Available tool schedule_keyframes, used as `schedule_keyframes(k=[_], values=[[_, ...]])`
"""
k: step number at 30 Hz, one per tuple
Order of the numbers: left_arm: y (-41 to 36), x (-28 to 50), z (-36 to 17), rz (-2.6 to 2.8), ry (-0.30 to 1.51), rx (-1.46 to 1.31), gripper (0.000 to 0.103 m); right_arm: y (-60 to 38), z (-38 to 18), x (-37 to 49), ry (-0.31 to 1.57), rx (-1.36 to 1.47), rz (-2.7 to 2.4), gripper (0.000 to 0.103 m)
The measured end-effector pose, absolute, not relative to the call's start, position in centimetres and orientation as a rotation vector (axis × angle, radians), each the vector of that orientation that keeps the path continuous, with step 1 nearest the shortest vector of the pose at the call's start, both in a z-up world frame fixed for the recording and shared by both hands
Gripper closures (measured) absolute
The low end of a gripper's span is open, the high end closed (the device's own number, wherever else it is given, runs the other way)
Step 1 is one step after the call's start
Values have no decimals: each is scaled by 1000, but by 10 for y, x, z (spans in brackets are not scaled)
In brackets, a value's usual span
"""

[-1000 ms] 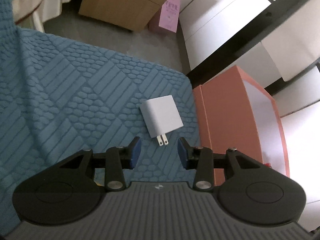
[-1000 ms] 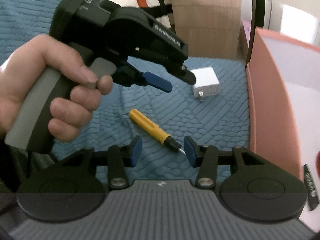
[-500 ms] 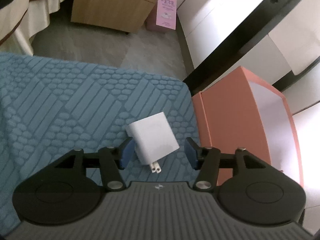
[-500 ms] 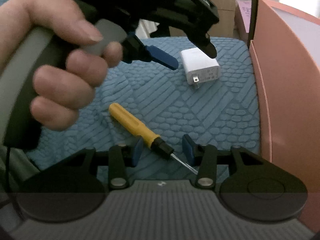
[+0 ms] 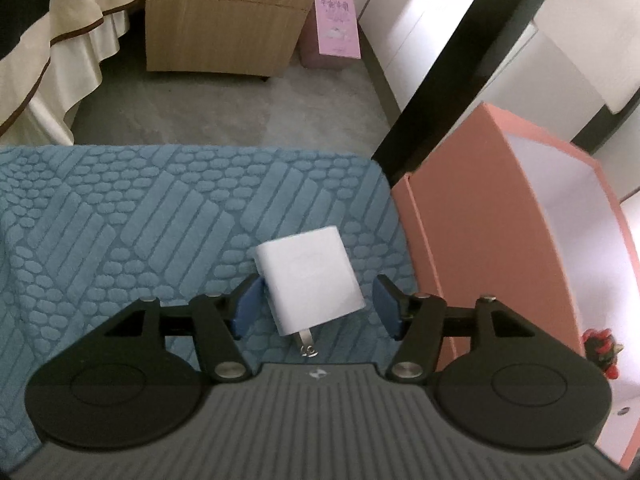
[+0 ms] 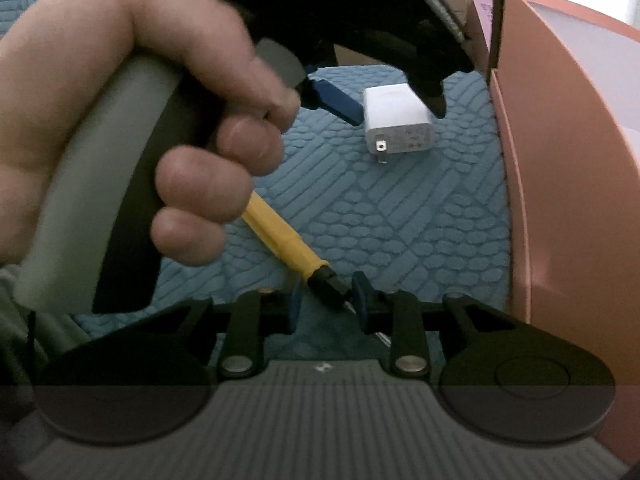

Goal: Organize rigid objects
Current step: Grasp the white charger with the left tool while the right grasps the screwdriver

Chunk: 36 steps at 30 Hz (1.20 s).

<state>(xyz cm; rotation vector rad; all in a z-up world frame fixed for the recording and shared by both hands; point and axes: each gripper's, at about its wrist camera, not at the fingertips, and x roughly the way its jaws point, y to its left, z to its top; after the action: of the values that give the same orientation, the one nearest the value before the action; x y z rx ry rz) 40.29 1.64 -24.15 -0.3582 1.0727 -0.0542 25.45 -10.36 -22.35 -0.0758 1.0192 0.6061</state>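
A white plug charger (image 5: 310,280) lies on the blue textured mat (image 5: 120,220), prongs toward me. My left gripper (image 5: 318,306) is open and straddles it, the left pad close to its side, the right pad apart from it. The charger also shows in the right wrist view (image 6: 398,118), between the left gripper's pads. A yellow-handled screwdriver (image 6: 284,236) lies on the mat. My right gripper (image 6: 327,304) is around its black neck, jaws narrowed, with gaps beside the neck.
A salmon-pink box (image 5: 500,240) with a white inside stands open right of the mat; a small red object (image 5: 600,346) lies in it. Beyond the mat's far edge are grey floor, a wooden cabinet (image 5: 224,16), a pink carton (image 5: 336,26) and a bed skirt.
My left gripper moved forward so the charger now sits between its pads. My right gripper moved forward over the screwdriver's neck and its jaws narrowed.
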Motion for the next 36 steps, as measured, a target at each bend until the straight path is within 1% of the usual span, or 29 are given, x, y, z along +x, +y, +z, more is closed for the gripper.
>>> schedule_keyframes(k=[9, 10, 12, 18, 30, 36], values=[[8, 402, -248, -45, 1075, -305, 39, -107, -221, 246, 1015, -95, 607, 75], [8, 401, -248, -44, 1074, -304, 40, -107, -221, 245, 1014, -95, 610, 76], [8, 398, -245, -51, 1063, -299, 40, -111, -219, 244, 1010, -93, 614, 80], [12, 384, -237, -56, 1037, -308, 41, -114, -217, 240, 989, -109, 618, 81], [49, 336, -217, 13, 978, -410, 42, -121, -205, 221, 959, -137, 593, 83], [65, 299, -216, 49, 979, -443, 42, -120, -206, 209, 971, -154, 614, 86]])
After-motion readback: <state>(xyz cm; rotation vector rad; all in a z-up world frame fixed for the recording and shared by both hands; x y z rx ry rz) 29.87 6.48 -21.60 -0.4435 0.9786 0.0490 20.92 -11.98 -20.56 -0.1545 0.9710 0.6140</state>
